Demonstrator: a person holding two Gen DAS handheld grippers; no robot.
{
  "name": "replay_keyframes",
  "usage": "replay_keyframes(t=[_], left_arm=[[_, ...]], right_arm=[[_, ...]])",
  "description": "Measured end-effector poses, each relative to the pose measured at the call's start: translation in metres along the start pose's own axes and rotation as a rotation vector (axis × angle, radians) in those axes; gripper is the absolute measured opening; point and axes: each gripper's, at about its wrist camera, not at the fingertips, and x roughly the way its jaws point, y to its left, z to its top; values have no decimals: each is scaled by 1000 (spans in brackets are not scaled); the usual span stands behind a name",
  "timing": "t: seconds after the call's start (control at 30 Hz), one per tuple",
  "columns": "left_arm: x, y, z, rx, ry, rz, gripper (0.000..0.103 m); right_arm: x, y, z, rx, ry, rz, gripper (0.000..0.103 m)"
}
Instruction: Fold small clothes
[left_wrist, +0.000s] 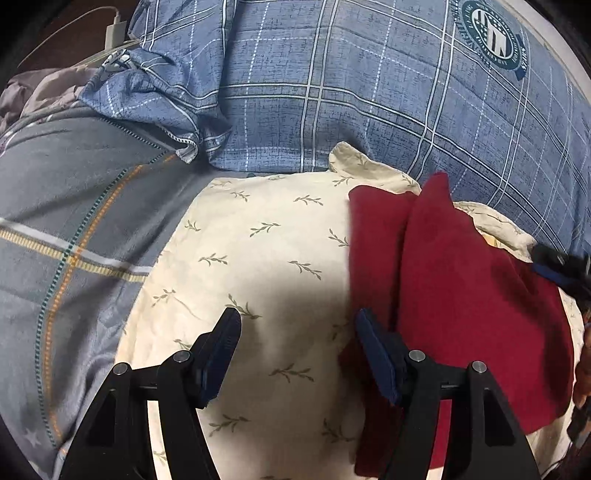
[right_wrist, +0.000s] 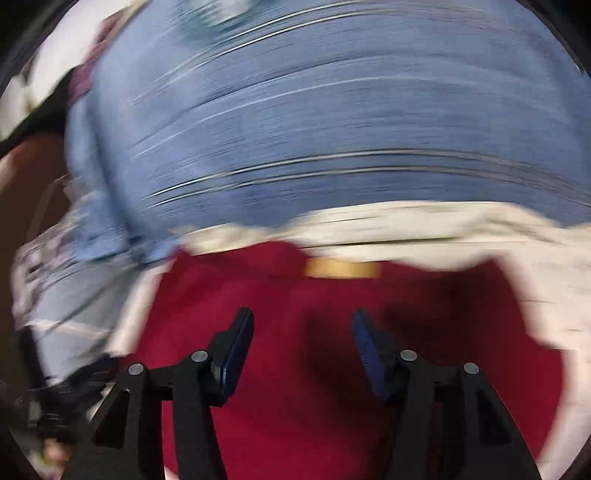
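Standing well apart, the fingers of the left tongs (left_wrist: 297, 321) hold nothing; between them lies only the cream pillowcase (left_wrist: 258, 258) with its small green sprig print, and the right-hand finger sits just at the near left edge of the red garment (left_wrist: 461, 295). In the right wrist view the right tongs (right_wrist: 303, 321) likewise gape wide with nothing gripped, hovering over the red cloth (right_wrist: 295, 369) (this view is badly smeared, so whether the pads touch the fabric cannot be told).

The garment is a deep crimson, soft and matte, already doubled over itself: a raised fold line runs up its middle, and one layer overlaps the other. In the left wrist view its long axis runs from the near edge of the frame away toward the blue bedding, tilting slightly right, with a rounded corner pointing at the far end. It lies on the right half of the pillowcase.

Beyond it spreads a blue plaid duvet (left_wrist: 369, 92) bearing a round crest (left_wrist: 493, 35). To the left lies a grey checked blanket (left_wrist: 55, 221), and a white charger (left_wrist: 116, 33) sits at the far left corner.
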Motion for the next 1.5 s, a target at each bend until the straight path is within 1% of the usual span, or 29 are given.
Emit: replay_keyframes(t=[0.03, 0.07, 0.13, 0.17, 0.2, 0.23, 0.27, 0.33, 0.43, 0.53, 0.6, 0.63, 0.67, 0.7, 0.73, 0.8, 0.9, 0.97, 1.03, 1.07, 1.13, 1.17, 1.2, 1.23, 1.27, 1.3, 1.37, 1.43, 1.5], left_arm=[[-1, 3, -1, 5, -2, 6, 65], [-1, 8, -1, 2, 1, 23, 65], [0, 16, -1, -24, 9, 30, 65], [1, 22, 0, -52, 18, 21, 65], [2, 26, 2, -70, 26, 14, 65], [2, 29, 3, -88, 29, 6, 65], [1, 33, 4, -109, 23, -5, 65], [0, 35, 5, -122, 14, -14, 65], [2, 31, 5, -93, 27, -9, 65], [1, 28, 4, -77, 29, -22, 65], [-4, 27, 3, -73, 16, -36, 65], [-6, 27, 3, -72, 14, -43, 65], [-9, 27, 2, -70, 10, -57, 65], [-12, 27, 1, -67, 6, -70, 65], [-14, 27, 0, -64, 3, -80, 65], [-19, 24, -3, -46, -2, -99, 65], [-25, 16, -8, -10, -2, -115, 65], [-29, 8, -11, 18, -5, -141, 65], [-32, 2, -14, 40, -3, -156, 65], [-32, -2, -17, 53, 4, -165, 65], [-30, -7, -20, 69, 17, -172, 65], [-29, -9, -23, 79, 27, -168, 65], [-27, -10, -24, 84, 32, -160, 65], [-26, -10, -25, 87, 34, -152, 64], [-26, -9, -25, 87, 34, -146, 64], [-27, -8, -25, 83, 32, -145, 64], [-26, -4, -25, 66, 31, -141, 65], [-23, -2, -25, 54, 42, -133, 65], [-21, 0, -24, 40, 60, -145, 65]], right_arm=[[14, 21, 3, -29, 8, 19, 56], [26, 36, 7, -63, 11, 15, 56], [54, 66, 9, -136, 21, -39, 54], [75, 77, 11, -162, 56, -78, 52], [88, 82, 11, -171, 82, -102, 47], [104, 86, 10, -174, 102, -123, 44], [119, 90, 10, -183, 104, -158, 43], [131, 90, 7, -202, 82, -188, 46], [129, 88, 7, -171, 69, -171, 47], [103, 75, 4, -122, 79, -106, 45], [69, 62, -10, -98, 80, -52, 46], [55, 57, -15, -97, 70, -41, 47], [35, 49, -25, -96, 53, -38, 53], [7, 36, -39, -98, 28, -56, 60], [-17, 23, -50, -102, 8, -83, 62], [-63, -4, -75, -101, -33, -168, 63], [-120, -43, -103, -41, -98, -307, 65], [-146, -70, -123, 35, -118, -362, 67], [-157, -98, -139, 112, -106, -364, 66], [-153, -104, -143, 134, -86, -362, 65], [-144, -109, -150, 142, -53, -332, 60], [-138, -107, -153, 136, -41, -309, 49], [-132, -103, -154, 129, -29, -290, 34], [-127, -99, -155, 116, -27, -269, 27], [-121, -92, -156, 79, -30, -280, 16], [-117, -86, -157, 38, -26, -316, 10], [-117, -78, -160, -22, -30, -355, 8], [-129, -81, -164, -34, -51, -376, 6], [-131, -91, -168, -21, -37, -421, 6]])
